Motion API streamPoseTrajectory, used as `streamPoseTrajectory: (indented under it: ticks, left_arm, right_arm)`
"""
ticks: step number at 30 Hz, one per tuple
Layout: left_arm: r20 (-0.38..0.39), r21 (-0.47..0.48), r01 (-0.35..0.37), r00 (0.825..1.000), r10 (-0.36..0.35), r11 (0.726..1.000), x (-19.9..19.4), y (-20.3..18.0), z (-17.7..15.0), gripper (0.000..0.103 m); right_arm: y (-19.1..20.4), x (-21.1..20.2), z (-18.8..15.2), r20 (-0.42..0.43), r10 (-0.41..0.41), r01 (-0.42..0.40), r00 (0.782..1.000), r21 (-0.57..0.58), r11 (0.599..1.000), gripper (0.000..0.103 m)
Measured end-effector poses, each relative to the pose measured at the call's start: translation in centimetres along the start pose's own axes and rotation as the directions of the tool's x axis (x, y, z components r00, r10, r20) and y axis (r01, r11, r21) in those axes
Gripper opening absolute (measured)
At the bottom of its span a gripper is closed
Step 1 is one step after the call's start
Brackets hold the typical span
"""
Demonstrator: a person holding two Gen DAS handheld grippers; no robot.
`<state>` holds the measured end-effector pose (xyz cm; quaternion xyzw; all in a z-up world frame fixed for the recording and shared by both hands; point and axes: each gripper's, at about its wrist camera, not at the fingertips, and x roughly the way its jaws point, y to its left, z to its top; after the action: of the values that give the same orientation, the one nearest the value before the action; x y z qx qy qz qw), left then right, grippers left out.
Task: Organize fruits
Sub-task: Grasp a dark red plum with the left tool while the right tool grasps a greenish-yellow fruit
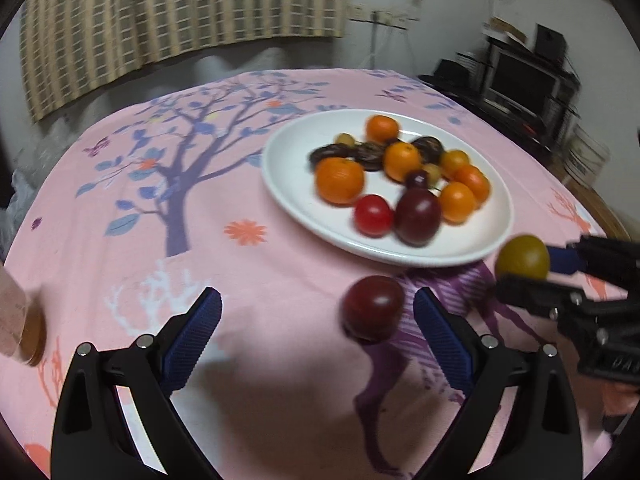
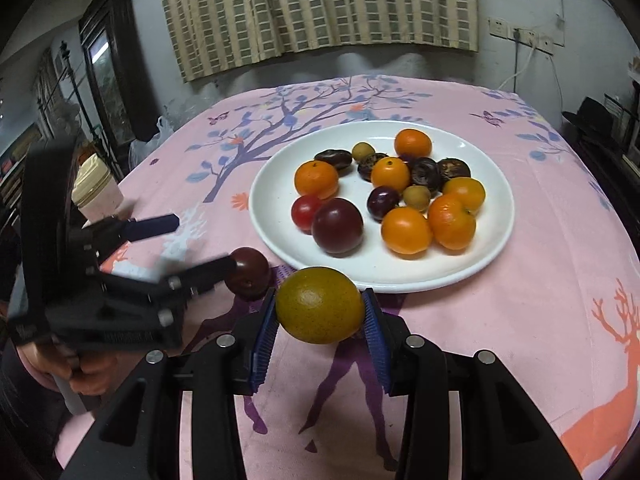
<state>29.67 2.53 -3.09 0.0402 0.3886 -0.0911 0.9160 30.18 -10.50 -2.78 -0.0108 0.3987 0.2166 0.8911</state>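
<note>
Right gripper (image 2: pixel 320 320): we see its blue pads clamped on a yellow-green fruit (image 2: pixel 320 310), low centre, just before the white plate (image 2: pixel 492 256).
Left gripper (image 1: pixel 318 316): fingers wide, nothing gripped; a dark plum (image 1: pixel 373 307) lies on the pink tablecloth (image 1: pixel 120 264) between them.
Right view only: a lidded jar (image 2: pixel 96 192) at left, a hand (image 2: pixel 86 374) lower left.
Plate count: we count six oranges, one red tomato (image 2: pixel 306 212).

plates (image 2: pixel 280 240) 1 | oranges (image 2: pixel 316 179) 6 | plums (image 2: pixel 337 225) 3 | jars (image 2: pixel 98 192) 1
</note>
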Motion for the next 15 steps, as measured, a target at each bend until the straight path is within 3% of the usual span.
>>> streamPoseTrajectory:
  ticks: [5,9,15]
  left_arm:
    - [-0.033,0.069,0.025,0.999,-0.023,0.997,2.2,-2.0,0.2,0.072]
    - [-0.084,0.066,0.048,0.996,-0.042,0.997,3.7,-2.3,0.3,0.061]
    - [-0.098,0.063,0.076,0.993,-0.069,0.995,3.7,-2.4,0.1,0.039]
  right_arm:
    - [-0.4,0.2,0.2,-0.006,-0.001,0.001,1.0,0.019,1.0,0.042]
    - [-0.6,0.3,0.1,-0.01,-0.006,0.006,1.0,0.024,1.0,0.042]
    - [-0.6,0.4,0.1,-0.014,-0.016,0.017,1.0,0.023,1.0,0.042]
